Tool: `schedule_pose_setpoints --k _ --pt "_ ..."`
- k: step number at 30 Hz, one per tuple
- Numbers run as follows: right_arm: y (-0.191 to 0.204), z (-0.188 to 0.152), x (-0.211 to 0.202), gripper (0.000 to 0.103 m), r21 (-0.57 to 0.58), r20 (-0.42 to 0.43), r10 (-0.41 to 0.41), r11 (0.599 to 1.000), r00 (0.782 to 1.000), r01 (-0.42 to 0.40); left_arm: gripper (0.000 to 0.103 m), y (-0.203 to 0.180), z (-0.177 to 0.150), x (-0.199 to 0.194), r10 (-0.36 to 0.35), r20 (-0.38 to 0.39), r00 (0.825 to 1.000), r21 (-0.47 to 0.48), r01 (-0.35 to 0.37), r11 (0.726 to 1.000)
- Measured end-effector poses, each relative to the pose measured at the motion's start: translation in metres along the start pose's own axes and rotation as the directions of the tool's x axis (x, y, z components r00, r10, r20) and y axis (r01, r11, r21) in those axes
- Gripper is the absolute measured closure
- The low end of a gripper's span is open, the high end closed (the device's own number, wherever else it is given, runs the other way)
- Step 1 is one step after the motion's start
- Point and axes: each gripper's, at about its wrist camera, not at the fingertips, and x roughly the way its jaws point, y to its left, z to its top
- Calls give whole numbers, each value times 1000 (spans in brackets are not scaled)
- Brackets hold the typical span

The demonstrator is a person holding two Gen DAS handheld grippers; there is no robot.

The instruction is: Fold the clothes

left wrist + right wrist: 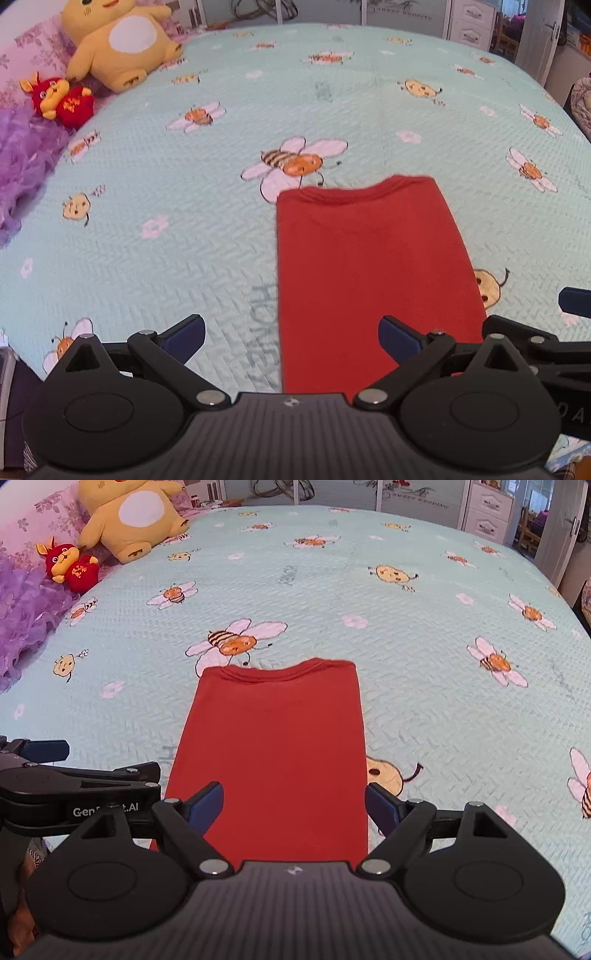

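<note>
Bedspread (pixel 424 716) lying open on all sides of red T-shirt (pixel 277 753). Yellow plush (pixel 129 520), red plush (pixel 70 568), purple ruffles (pixel 22 613) crowding far left edge. Left gripper (pixel 44 775) sitting just left of right gripper (pixel 294 806), both jaws spread.

"HONEY" printed in grey on the bedspread (pixel 184 240), low centre of the left wrist view, beside the red cloth. "SWEET WEDDING" on the wardrobe door (pixel 417 496), top right of the right wrist view. "Gen…t.AI", partly hidden, on the left gripper (pixel 105 808). Possibly "DA" at lower right of the left wrist view.
</note>
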Motion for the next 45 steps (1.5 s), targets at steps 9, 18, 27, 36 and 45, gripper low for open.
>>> schedule_pose_setpoints --k 9,18,27,36,45 --pt "0 -9 11 20 -20 -82 -19 1000 996 17 0 -10 -8 14 22 -95 995 51 -17 999" --pt "0 -5 16 20 -16 -102 18 1000 995 -19 1 -6 -8 13 24 -79 997 -1 -24 1000" --pt "3 9 1 20 -38 8 67 997 998 -67 1 -4 3 -11 86 65 994 -57 -82 995" --pt "-7 18 -20 20 -34 133 121 993 984 -117 1 -2 13 -33 147 197 969 -116 -126 985" --pt "-18 13 -30 20 -12 216 105 994 971 -105 1 -13 10 -43 165 260 951 -124 -137 983"
